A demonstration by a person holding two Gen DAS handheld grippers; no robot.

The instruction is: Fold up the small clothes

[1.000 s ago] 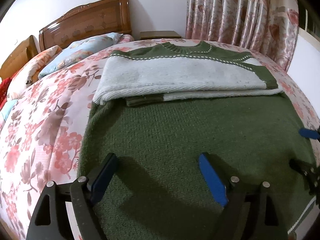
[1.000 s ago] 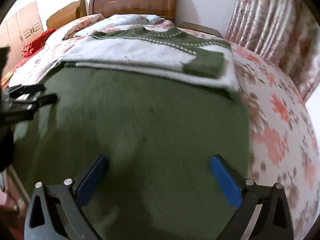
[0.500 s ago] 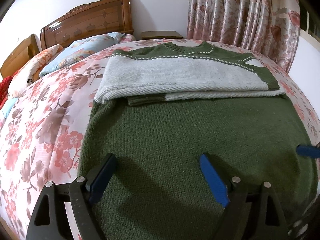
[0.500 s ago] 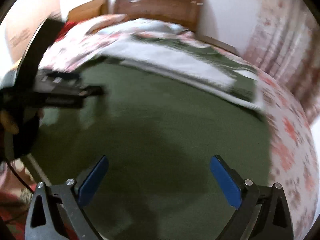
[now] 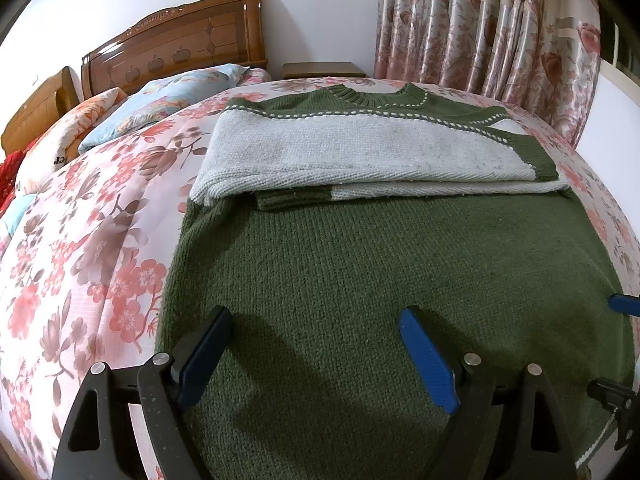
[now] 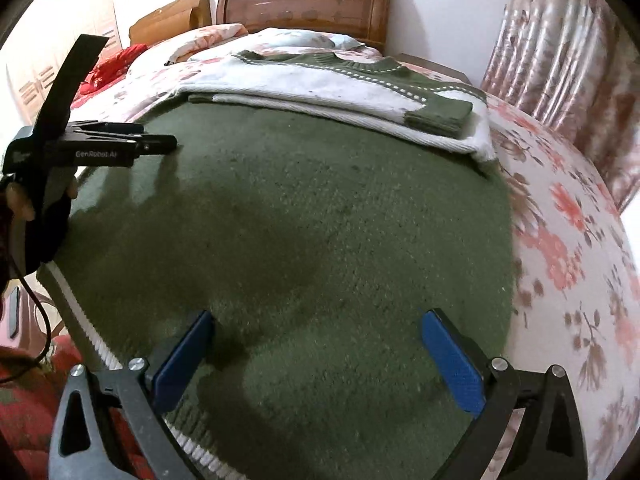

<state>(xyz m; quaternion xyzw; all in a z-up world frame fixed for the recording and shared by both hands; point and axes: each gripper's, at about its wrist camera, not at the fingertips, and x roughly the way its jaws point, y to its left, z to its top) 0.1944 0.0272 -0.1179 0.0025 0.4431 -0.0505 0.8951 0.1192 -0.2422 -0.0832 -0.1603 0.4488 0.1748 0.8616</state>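
Note:
A green and white knitted sweater lies flat on the floral bed, its sleeves folded across the chest. My left gripper is open over the lower left of the green body, nothing between its fingers. It shows side-on in the right wrist view as the left gripper, held by a hand. My right gripper is open over the lower right of the body, close to the striped hem. One of its blue pads shows at the right edge of the left wrist view.
Pillows and a wooden headboard stand at the far end of the bed. A floral curtain hangs at the back right beside a small nightstand. Red cloth lies far left. The bed edge runs just below the hem.
The right gripper swung sideways with some blur and settled over the lower sweater, with the left gripper now further into its view. The left gripper stayed put. Both stayed open.

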